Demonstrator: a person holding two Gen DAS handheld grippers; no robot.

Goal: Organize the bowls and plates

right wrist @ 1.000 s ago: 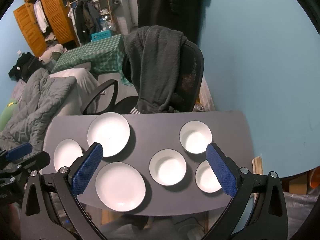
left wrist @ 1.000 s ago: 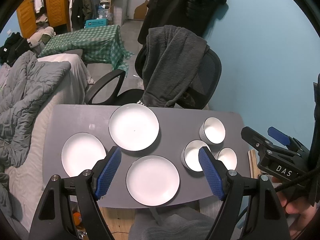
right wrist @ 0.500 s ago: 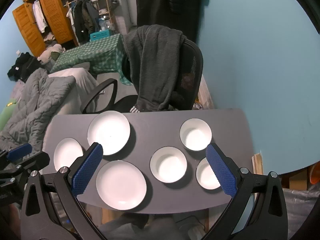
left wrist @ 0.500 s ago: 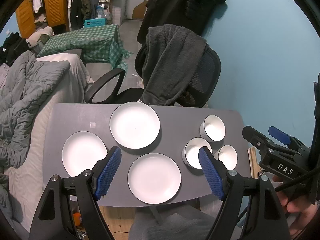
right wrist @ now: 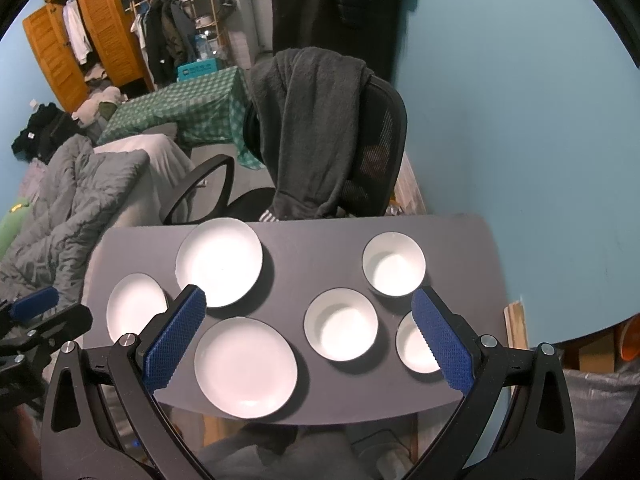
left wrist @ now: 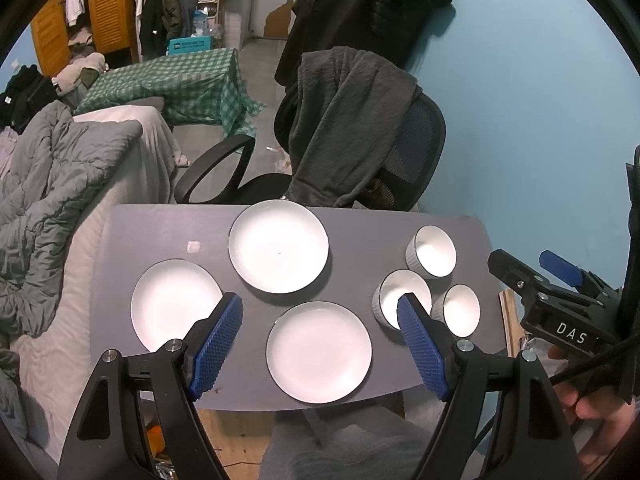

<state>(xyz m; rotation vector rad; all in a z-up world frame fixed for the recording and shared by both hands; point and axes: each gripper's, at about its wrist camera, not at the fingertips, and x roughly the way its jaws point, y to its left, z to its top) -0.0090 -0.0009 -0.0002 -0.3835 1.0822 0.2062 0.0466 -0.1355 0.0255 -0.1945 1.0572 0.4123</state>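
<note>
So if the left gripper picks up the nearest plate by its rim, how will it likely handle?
The nearest plate looks rigid, glossy ceramic, so probably slippery between the pads and breakable if dropped. It lies flat on the table, so its low rim may be hard to get under. The left gripper hangs open above it.

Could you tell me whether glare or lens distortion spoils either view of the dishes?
Left wrist view: the plates are blown out to flat white and the table edges bow from the fisheye. Right wrist view: the bowls are equally overexposed, though their dark rims stay crisp; black vignette fills the corners.
</note>
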